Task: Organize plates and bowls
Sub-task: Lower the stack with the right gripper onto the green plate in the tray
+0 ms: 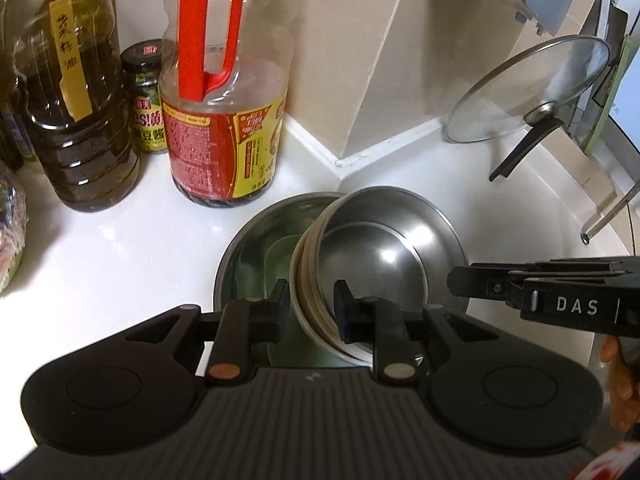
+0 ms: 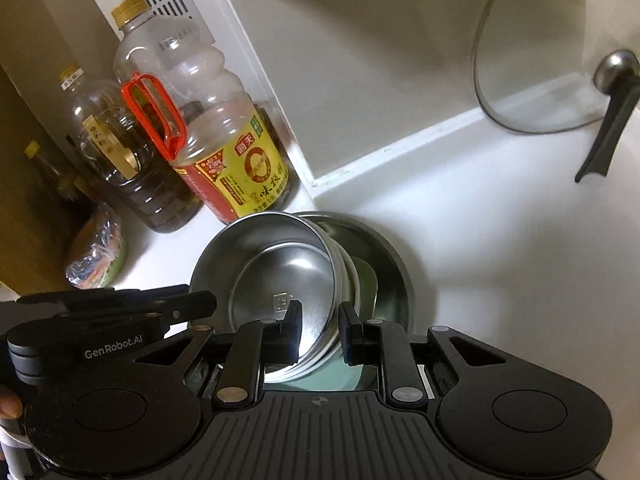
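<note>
A stack of small steel bowls (image 1: 372, 256) lies tilted inside a large steel bowl (image 1: 256, 240) on the white counter. My left gripper (image 1: 312, 308) straddles the stack's near left rim, one finger outside and one inside, and grips it. In the right wrist view the same stack (image 2: 280, 272) leans in the large bowl (image 2: 384, 248). My right gripper (image 2: 320, 320) straddles the stack's right rim and grips it. A pale green dish (image 2: 332, 376) lies under the stack. The right gripper also shows in the left wrist view (image 1: 464, 280).
A soy sauce bottle with a red handle (image 1: 224, 120), an oil bottle (image 1: 76, 112) and a sauce jar (image 1: 146, 96) stand close behind the bowls at the left. A glass pot lid (image 1: 528, 92) leans against the wall at the right. A wrapped packet (image 2: 96, 248) lies at the left.
</note>
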